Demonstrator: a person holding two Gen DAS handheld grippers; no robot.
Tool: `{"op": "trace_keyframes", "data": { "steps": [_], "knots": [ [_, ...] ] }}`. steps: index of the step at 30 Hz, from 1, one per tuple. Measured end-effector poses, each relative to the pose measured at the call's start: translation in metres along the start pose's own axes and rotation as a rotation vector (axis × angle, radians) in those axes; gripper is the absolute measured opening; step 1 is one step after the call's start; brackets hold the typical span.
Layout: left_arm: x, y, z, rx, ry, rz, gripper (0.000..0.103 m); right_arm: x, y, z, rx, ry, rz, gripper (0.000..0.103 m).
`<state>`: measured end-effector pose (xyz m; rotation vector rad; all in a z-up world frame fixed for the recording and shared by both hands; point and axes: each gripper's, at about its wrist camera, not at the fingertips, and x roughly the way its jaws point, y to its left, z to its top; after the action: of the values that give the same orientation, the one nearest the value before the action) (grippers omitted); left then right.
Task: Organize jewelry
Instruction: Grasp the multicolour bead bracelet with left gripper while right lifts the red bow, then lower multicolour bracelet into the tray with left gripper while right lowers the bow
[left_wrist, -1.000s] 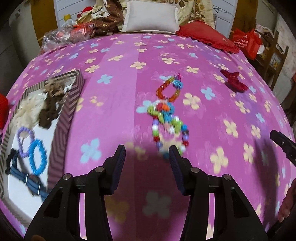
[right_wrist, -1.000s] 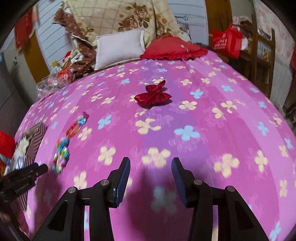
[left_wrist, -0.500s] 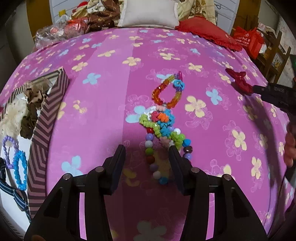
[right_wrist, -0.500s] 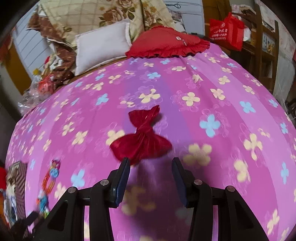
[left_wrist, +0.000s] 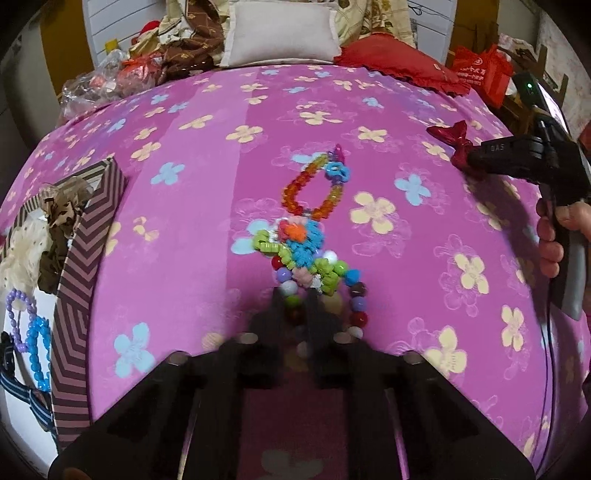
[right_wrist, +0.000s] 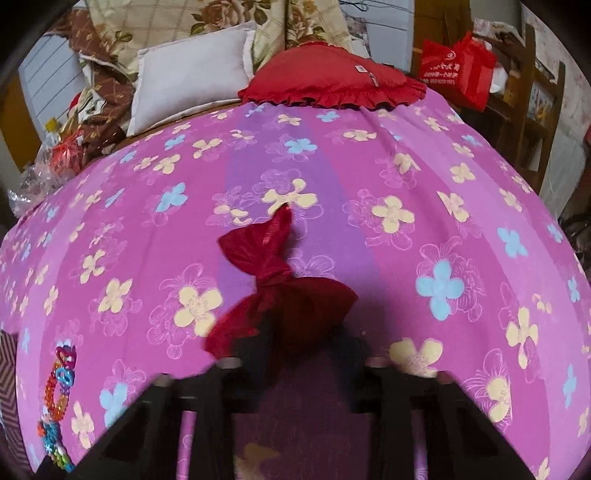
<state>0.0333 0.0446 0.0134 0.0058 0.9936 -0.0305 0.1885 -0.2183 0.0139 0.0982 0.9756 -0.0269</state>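
Red bow (right_wrist: 280, 291) lying lower centre, right gripper (right_wrist: 306, 354) closing on near lobe; left gripper (left_wrist: 293, 314) closing (beads between) on bracelet (left_wrist: 317, 291).

"DAS" on right gripper (left_wrist: 480, 162)

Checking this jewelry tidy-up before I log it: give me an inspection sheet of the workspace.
Surface: bed with pink floral bedspread.
Job's things: beaded bracelets in a heap mid-bed; red bow; striped box already holding bracelets and scrunchies.
Clutter: pillows, plastic bags at the headboard.
Grippers: left gripper closing on a bracelet strand; right gripper closing on the bow.
Cables: thin cable below the right handle.
Surroundings: red bag, wooden chair.
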Motion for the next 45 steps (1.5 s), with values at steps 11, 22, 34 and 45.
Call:
{"op": "trace_keyframes", "data": {
  "steps": [11, 22, 34, 45],
  "knots": [
    [-0.037, -0.001, -0.008, -0.006, -0.061, -0.020, 0.008, -0.045, 0.011, -0.028, -0.034, -0.036, 0.051, 0.005],
    [-0.121, 0.011, -0.028, -0.013, -0.189, -0.062, 0.008, -0.128, 0.037, -0.072, -0.084, -0.098, 0.133, 0.005],
    [-0.217, 0.097, -0.049, -0.172, -0.299, -0.087, 0.008, -0.209, 0.116, -0.122, -0.225, -0.145, 0.276, 0.005],
    [-0.226, 0.209, -0.084, -0.372, -0.300, -0.059, 0.008, -0.247, 0.212, -0.163, -0.386, -0.129, 0.423, 0.005]
  ]
}}
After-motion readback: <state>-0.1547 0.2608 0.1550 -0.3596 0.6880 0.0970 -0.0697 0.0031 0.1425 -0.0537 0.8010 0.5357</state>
